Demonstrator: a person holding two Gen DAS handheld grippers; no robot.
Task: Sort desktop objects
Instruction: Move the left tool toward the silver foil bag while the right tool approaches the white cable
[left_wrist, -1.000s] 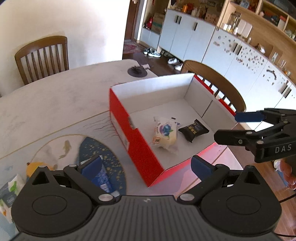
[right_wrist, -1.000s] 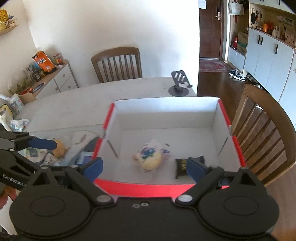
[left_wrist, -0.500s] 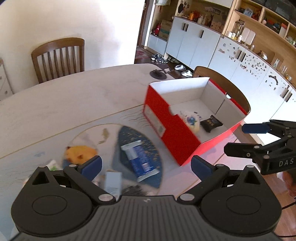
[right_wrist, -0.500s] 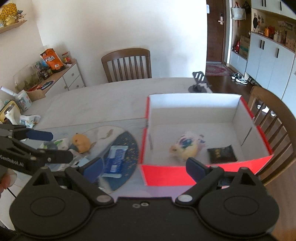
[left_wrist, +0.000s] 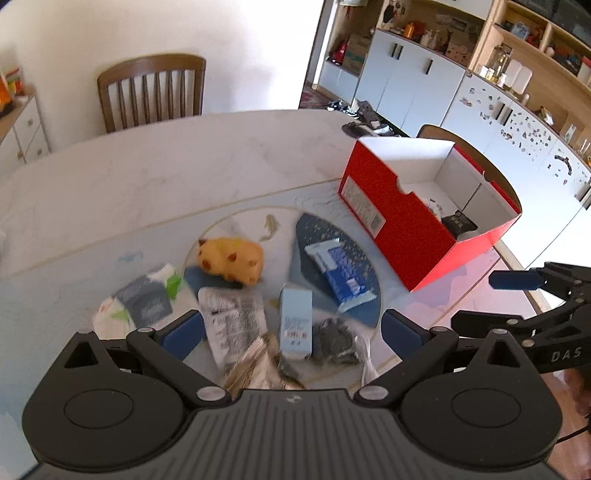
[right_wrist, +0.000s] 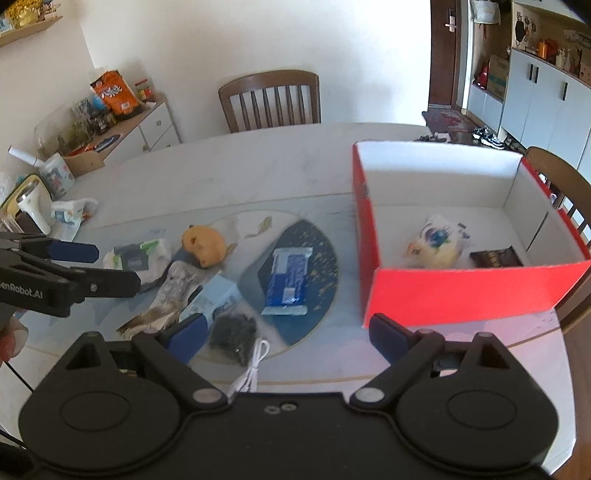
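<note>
A red box (left_wrist: 402, 218) (right_wrist: 461, 288) stands at the table's right and holds a yellow-white packet (right_wrist: 436, 243) and a dark packet (right_wrist: 496, 257). Loose items lie left of it: a blue wrapper (left_wrist: 338, 273) (right_wrist: 290, 278), an orange plush toy (left_wrist: 231, 260) (right_wrist: 205, 245), a pale blue carton (left_wrist: 295, 321) (right_wrist: 216, 301), a grey printed pouch (left_wrist: 236, 328), a black pouch (left_wrist: 336, 343) (right_wrist: 232, 332) and a tissue pack (left_wrist: 146, 302) (right_wrist: 135, 256). My left gripper (left_wrist: 291, 330) is open and empty above these items. My right gripper (right_wrist: 286, 332) is open and empty in front of the box.
A white cable (right_wrist: 249, 373) lies by the black pouch. Wooden chairs stand behind the table (right_wrist: 269, 99) and right of the box (right_wrist: 565, 184). A phone stand (left_wrist: 360, 127) sits at the table's far edge. A sideboard with snacks (right_wrist: 110, 122) lines the left wall.
Both grippers have swung left and drawn back from the box. The loose items on the mat have come into view under the left gripper. Both stay open and empty.
</note>
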